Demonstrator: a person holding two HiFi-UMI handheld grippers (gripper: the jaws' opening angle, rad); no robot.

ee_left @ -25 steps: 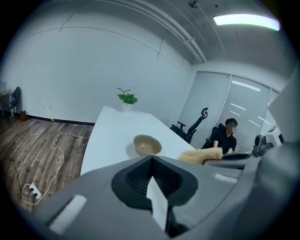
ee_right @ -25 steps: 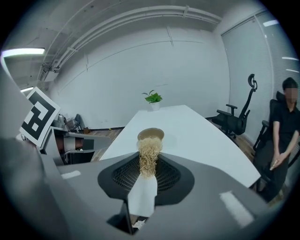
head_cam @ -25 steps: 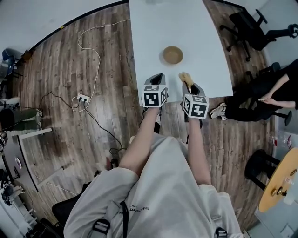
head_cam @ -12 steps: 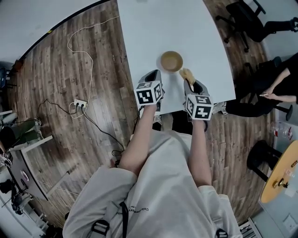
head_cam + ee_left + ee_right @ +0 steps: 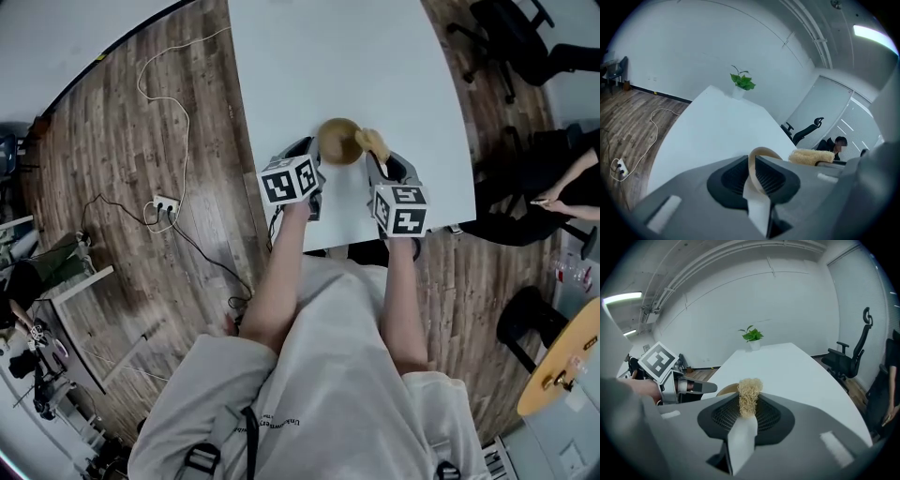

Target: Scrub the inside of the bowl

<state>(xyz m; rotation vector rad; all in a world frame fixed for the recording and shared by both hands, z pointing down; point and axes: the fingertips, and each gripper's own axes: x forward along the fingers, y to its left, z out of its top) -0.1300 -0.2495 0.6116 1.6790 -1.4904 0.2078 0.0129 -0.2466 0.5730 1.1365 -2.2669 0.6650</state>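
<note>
Nearest the person, the left gripper (image 5: 312,157) is held with its jaws clamped on the near-left rim of the small round tan wooden bowl (image 5: 339,141). A thin arc of that rim is pinched between them in the left gripper view, so the bowl is judged to be steadied for scrubbing. Whether it is lifted off the white worktop (image 5: 328,56) cannot be told. To the right of the bowl, the right gripper (image 5: 377,161) is shut on a straw-coloured fibrous scrubbing pad (image 5: 373,142). A tuft of the pad stands out past the jaw tips, with its long axis running along the jaws, away from the person. The pad is placed just beside the bowl's right rim, outside the hollow, which lies to the left of these jaws. The coming move is therefore judged to be a short carry leftward over that rim and down into the hollow, against the left gripper's hold on the opposite side. Beyond the bowl, bare worktop is seen.
</note>
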